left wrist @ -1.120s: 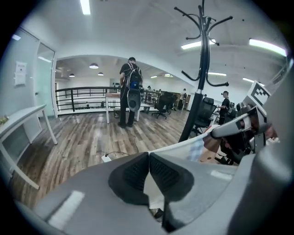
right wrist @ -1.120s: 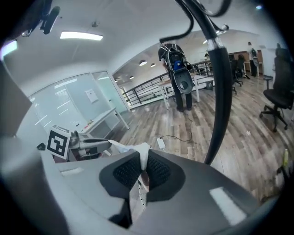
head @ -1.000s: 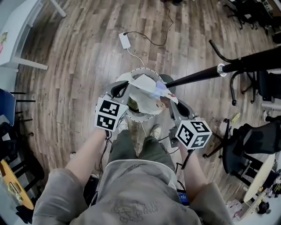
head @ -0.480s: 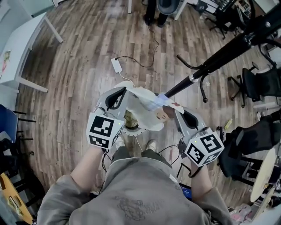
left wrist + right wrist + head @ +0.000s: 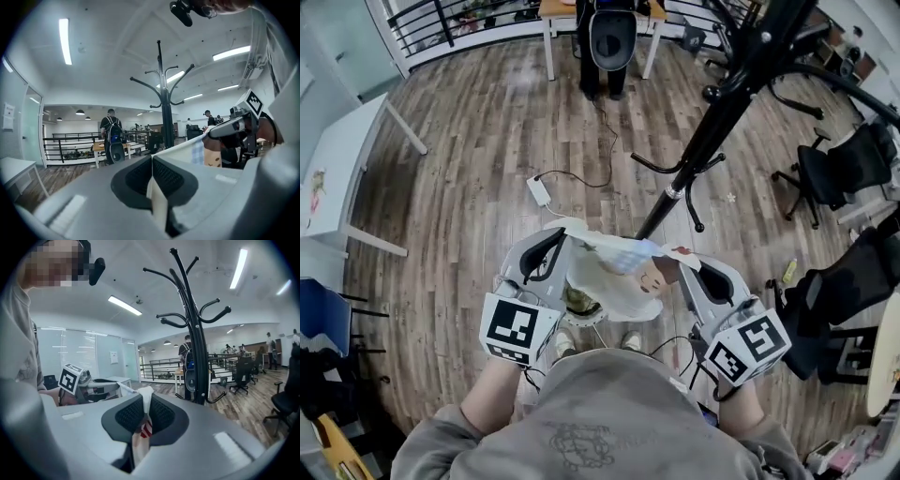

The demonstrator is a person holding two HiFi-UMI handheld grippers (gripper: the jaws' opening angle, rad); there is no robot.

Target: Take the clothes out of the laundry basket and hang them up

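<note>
Two handheld grippers hold one pale garment (image 5: 619, 277) stretched in the air between them, in front of the person's chest and above the wooden floor (image 5: 469, 141). The left gripper (image 5: 562, 239) has its jaws pressed together on a thin white edge of the cloth. The right gripper (image 5: 689, 272) is likewise clamped on a fold that shows a little red print. The cloth sags in the middle, where a small cartoon face and a blue patch show. Beneath it a pale rounded rim, probably the laundry basket (image 5: 578, 317), peeks out by the person's feet. A tall black coat stand (image 5: 712, 122) rises from the floor just beyond the garment, its curved hooks spreading high overhead. A white power adapter (image 5: 539, 190) with its cable lies on the floor to the left of the stand's foot. Office chairs sit toward the floor's right edge, well apart from the work. The garment seems ready to be lifted to a hook. Each grip takes only a narrow bite of fabric, so a sharp tug or an uneven lift could pull an edge free and drop the cloth. The hooks are smooth and curved, so a loosely draped garment may slide off. Pulling sideways on a hook could rock the slender stand, and the loose cable could catch a foot on the step forward.
</note>
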